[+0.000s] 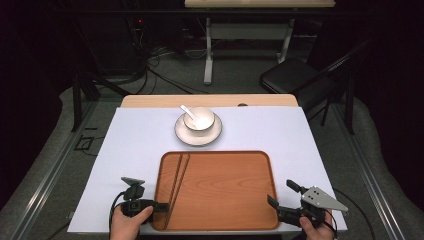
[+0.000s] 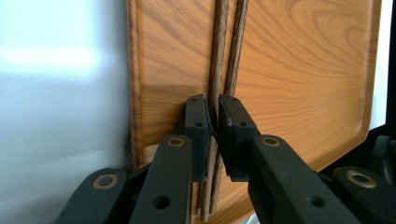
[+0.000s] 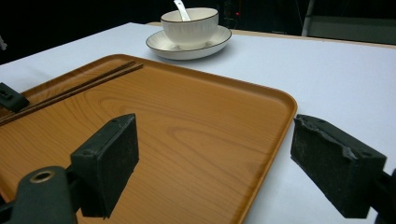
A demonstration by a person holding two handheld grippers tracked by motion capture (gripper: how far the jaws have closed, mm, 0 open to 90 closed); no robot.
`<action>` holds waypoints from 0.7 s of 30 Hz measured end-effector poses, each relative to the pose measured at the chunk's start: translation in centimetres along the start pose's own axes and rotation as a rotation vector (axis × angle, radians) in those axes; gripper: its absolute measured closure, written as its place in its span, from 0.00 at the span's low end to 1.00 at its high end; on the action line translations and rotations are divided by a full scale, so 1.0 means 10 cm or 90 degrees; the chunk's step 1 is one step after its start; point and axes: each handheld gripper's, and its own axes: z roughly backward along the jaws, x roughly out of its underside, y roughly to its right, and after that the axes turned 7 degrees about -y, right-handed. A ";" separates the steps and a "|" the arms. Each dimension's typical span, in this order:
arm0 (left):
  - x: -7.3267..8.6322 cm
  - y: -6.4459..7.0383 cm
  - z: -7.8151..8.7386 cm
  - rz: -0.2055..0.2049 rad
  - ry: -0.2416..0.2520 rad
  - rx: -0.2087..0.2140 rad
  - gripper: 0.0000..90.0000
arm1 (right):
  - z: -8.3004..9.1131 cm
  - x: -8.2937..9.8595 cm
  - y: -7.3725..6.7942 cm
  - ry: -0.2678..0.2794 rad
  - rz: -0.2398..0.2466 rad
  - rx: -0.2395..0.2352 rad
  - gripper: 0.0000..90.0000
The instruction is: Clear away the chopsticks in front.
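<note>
A pair of dark wooden chopsticks [image 1: 178, 180] [image 2: 224, 56] [image 3: 79, 86] lies lengthwise along the left side of a wooden tray [image 1: 215, 190] [image 2: 289, 70] [image 3: 187, 126]. My left gripper [image 1: 164, 206] [image 2: 213, 114] is shut on the chopsticks near their front ends, low over the tray. At the tray's front right corner my right gripper [image 1: 281, 192] [image 3: 215, 158] is open, one pad over the tray and one over the white cloth, holding nothing.
Beyond the tray a white bowl [image 1: 199, 120] [image 3: 189, 23] with a white spoon [image 1: 187, 112] [image 3: 181, 9] stands on a white plate [image 1: 198, 136] [image 3: 187, 46]. A white cloth [image 1: 135, 150] covers the table. A black chair [image 1: 292, 75] stands at the far right.
</note>
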 end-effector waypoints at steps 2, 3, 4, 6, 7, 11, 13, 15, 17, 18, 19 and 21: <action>0.00 0.00 0.00 -0.001 0.000 0.001 0.90 | 0.00 0.00 0.00 0.000 0.000 0.000 0.16; 0.00 0.00 0.01 -0.002 -0.001 -0.001 0.90 | 0.00 0.00 0.00 0.000 -0.001 0.000 0.16; 0.00 0.00 0.01 -0.002 0.002 0.000 0.89 | 0.00 0.00 0.00 0.000 -0.002 0.000 0.16; 0.00 0.01 0.04 -0.004 0.007 0.005 0.88 | 0.00 0.00 0.00 0.000 -0.002 0.000 0.16; -0.01 0.02 0.06 -0.007 0.011 0.006 0.86 | 0.00 0.00 0.00 -0.001 -0.002 0.000 0.16; -0.04 0.04 0.13 -0.016 0.032 0.009 0.80 | 0.00 0.00 0.00 -0.001 -0.002 0.000 0.16; -0.06 0.04 0.17 -0.025 0.041 0.003 0.76 | 0.00 0.00 0.00 -0.001 -0.002 0.000 0.16; -0.09 0.06 0.19 -0.028 0.050 -0.003 0.74 | 0.00 0.00 0.00 -0.001 -0.002 0.000 0.16; -0.11 0.06 0.23 -0.040 0.069 -0.014 0.71 | 0.00 0.00 0.00 -0.001 -0.002 0.000 0.16; -0.12 0.05 0.25 -0.045 0.077 -0.023 0.70 | 0.00 0.00 0.00 -0.001 -0.002 0.000 0.16; -0.13 0.04 0.27 -0.046 0.086 -0.028 0.68 | 0.00 0.00 0.00 -0.001 -0.001 0.000 0.16; -0.15 0.01 0.31 -0.054 0.115 -0.040 0.65 | 0.00 0.00 0.00 -0.001 -0.002 0.000 0.16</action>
